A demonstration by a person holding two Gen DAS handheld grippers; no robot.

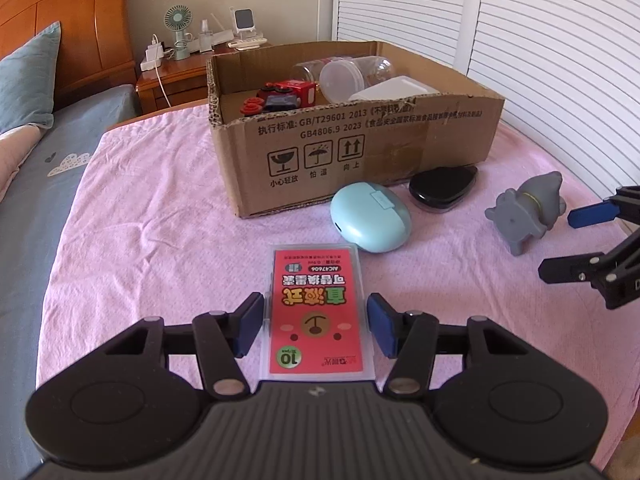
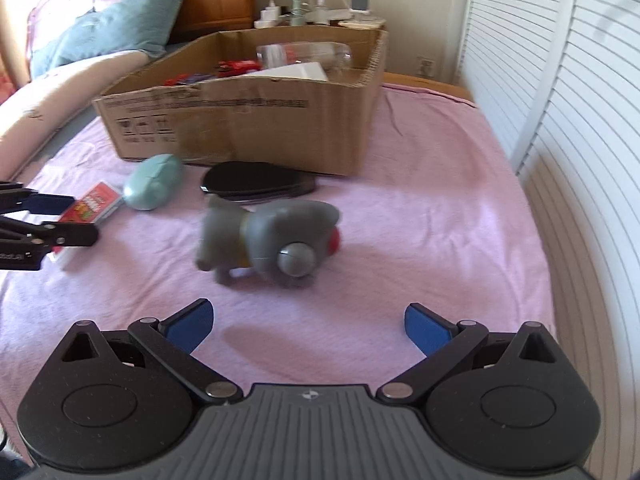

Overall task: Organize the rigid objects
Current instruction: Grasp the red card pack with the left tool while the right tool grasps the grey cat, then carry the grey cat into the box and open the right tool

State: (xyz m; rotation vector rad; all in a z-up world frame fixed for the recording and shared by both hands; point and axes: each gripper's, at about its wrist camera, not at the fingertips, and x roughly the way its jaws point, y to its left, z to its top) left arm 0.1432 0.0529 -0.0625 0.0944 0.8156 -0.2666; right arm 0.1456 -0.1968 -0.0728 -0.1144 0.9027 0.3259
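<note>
Left gripper (image 1: 316, 326) closed on clear case with red card (image 1: 318, 316), pads pressing its long edges; card reads "10", "AIC47606", Chinese print upside down to camera. Case lies on pink cloth (image 1: 160, 216), wide bare cloth to its left. Cardboard box (image 1: 360, 148) behind: "GB/T29601 2013", "GB4806.9 2023", fragile, umbrella, arrows-up icons; torn near rim; red toy car (image 1: 286, 94), clear jars inside. Mint oval case (image 1: 370, 220), black oval case (image 1: 442, 190) against box front. Grey toy (image 2: 268, 242) further right, free cloth around it. Right gripper (image 2: 308, 326) jaws spread wide, empty, short of toy.
</note>
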